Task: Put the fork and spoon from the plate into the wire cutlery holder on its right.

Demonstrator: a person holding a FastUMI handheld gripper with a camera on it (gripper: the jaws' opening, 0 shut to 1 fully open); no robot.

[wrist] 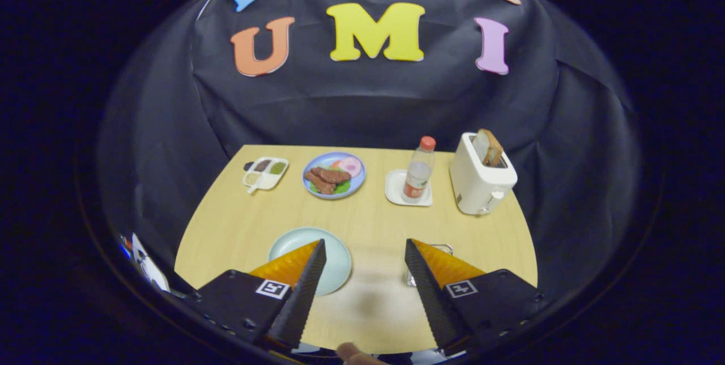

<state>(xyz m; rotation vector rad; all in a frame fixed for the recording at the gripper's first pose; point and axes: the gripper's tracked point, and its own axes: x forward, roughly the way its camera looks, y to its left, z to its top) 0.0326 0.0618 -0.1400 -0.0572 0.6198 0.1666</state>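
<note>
The fingers [365,247] stand wide apart at the bottom of the frame with nothing between them but bare desk [374,223]. The left finger partly covers a pale green plate [294,243], lower left of centre; what shows of the plate is bare, and I cannot tell whether the fork or spoon lies on the hidden part. Behind the right finger a bit of the wire holder [439,248] peeks out (only its top rim and a sliver low by the finger's inner edge), just right of the plate; what it holds cannot be seen.

Further back, across the middle of the frame, a row of things stands along the desk's far side. From left: a white divided tray [265,173] with small portions, a blue plate of food [334,175], a clear bottle [419,171] with an orange cap upright on a white square dish [395,189], and a white toaster [481,181] with toast [489,147] sticking up from its slot. All are well beyond the fingers. At the very bottom centre a fingertip [354,352] of the person shows
</note>
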